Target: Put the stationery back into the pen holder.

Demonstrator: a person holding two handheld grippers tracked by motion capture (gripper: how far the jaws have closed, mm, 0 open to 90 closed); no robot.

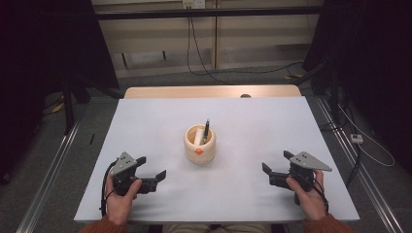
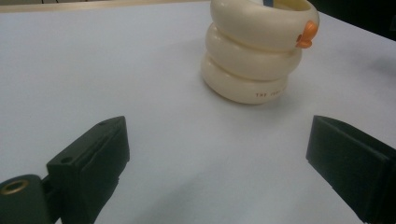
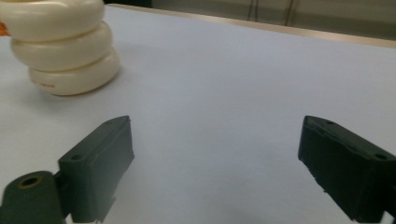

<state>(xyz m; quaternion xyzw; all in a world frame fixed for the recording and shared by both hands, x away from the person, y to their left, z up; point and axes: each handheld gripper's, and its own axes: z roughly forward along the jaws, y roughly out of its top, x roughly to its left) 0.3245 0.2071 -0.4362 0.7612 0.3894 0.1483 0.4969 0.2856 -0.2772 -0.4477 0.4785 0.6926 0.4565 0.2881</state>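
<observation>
Your left gripper rested on the table with its jaws spread and empty, as did your right gripper. The ringed cream holder stood upright between them, ahead and inward of each. It held a pen leaning slightly, and the left gripper looked a little nearer.

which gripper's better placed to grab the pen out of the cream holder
Left, marginally. The left gripper sits slightly nearer the holder and pen; the right gripper is farther. Both are open.
</observation>
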